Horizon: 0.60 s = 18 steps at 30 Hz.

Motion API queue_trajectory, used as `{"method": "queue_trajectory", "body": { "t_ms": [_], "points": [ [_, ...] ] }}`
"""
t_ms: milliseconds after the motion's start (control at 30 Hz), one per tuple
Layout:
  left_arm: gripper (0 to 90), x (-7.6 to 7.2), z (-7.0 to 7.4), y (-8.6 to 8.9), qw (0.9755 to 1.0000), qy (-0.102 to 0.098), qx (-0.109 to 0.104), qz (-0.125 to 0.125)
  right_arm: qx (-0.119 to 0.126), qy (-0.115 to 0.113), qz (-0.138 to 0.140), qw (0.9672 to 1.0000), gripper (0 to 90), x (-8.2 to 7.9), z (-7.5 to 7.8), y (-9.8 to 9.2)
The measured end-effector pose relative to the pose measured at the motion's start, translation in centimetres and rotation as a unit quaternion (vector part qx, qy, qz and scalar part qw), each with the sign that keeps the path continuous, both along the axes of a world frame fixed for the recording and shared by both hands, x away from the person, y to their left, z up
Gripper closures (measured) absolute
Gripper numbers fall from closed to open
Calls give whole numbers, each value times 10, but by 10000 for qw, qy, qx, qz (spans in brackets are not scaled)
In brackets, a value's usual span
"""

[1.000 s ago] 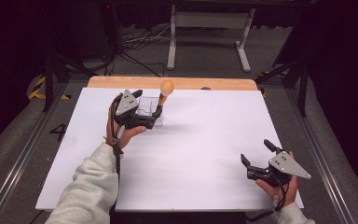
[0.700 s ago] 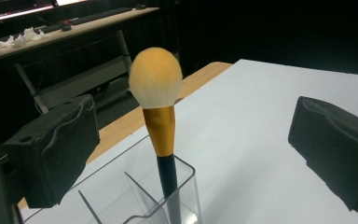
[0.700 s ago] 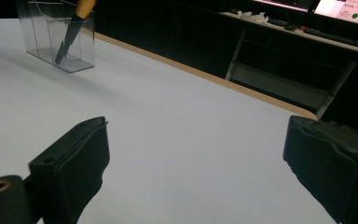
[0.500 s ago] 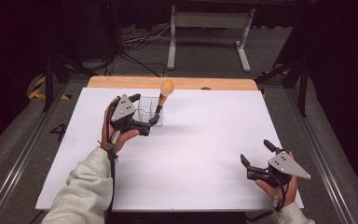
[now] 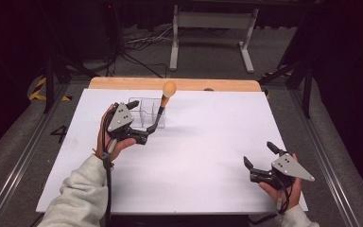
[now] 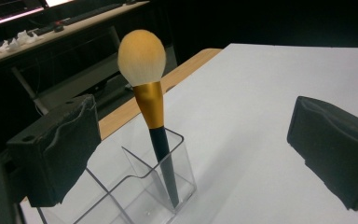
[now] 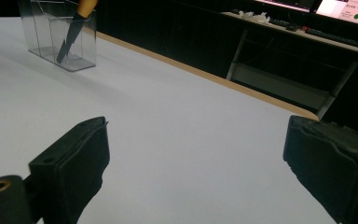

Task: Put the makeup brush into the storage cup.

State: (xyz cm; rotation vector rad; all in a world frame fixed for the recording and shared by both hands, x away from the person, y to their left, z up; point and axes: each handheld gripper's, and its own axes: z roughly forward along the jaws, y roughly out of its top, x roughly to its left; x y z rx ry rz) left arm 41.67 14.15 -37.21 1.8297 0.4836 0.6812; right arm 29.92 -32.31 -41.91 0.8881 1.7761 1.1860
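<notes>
A makeup brush (image 5: pixel 168 89) with a pale orange head, gold ferrule and black handle stands tilted in the right end compartment of a clear plastic organizer (image 5: pixel 140 112) at the table's far left-centre. My left gripper (image 5: pixel 142 121) is just in front of the organizer, open, touching nothing. In the left gripper view the brush (image 6: pixel 142 58) rises from the organizer (image 6: pixel 135 186) ahead of the wide-apart jaws of my left gripper (image 6: pixel 196 123). My right gripper (image 5: pixel 260 155) hovers open and empty near the front right corner. In the right gripper view, my right gripper (image 7: pixel 200 154) faces the distant organizer (image 7: pixel 58 35).
White paper (image 5: pixel 208 142) covers the table, with a wooden strip (image 5: pixel 194 84) along the far edge. Beyond the table are a metal stand (image 5: pixel 210 21) and cables on the dark floor.
My left gripper has drawn back toward the person, away from the organizer. The brush stays standing in its compartment. The right gripper has hardly moved.
</notes>
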Motion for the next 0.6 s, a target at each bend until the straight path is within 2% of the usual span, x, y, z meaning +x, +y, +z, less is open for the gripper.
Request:
{"method": "queue_trajectory", "body": {
  "t_ms": [167,433,600],
  "points": [
    [17,-4,-1,1,10000,8,-8,-44,-16,20,12,10000,78,0,0,1],
    [17,-14,-3,5,9998,-8,163,-104,-21,29,27,10000,79,0,-1,1],
    [19,-21,-6,10,9997,-16,184,-137,-34,41,40,10000,78,0,-1,2]
  ]
}}
